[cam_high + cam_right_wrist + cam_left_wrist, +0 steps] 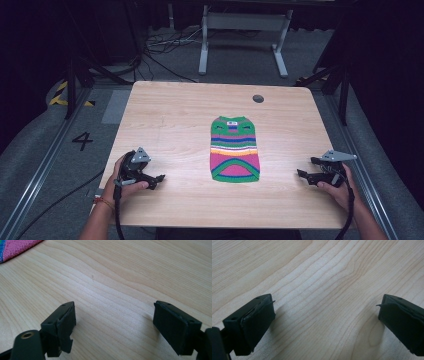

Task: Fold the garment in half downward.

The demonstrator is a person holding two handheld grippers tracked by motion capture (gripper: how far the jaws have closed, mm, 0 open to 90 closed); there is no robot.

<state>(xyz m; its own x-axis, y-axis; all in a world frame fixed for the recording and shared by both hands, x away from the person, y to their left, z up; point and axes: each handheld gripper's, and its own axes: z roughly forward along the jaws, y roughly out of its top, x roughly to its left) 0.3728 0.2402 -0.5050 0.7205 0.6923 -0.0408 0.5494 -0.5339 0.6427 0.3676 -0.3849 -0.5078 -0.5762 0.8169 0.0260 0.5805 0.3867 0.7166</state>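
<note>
A small knitted sweater with green, pink, blue and orange stripes lies flat in the middle of the wooden table, neck toward the far edge. My left gripper rests near the front left of the table, open, its jaws wide apart over bare wood. My right gripper rests near the front right, also open with nothing between its jaws. A pink corner of the sweater shows at the top left of the right gripper view. Both grippers are well apart from the sweater.
A round grey cable port sits in the table near its far edge. Beyond the table are a white desk frame and cables on the grey floor. A "4" is marked on the floor at left.
</note>
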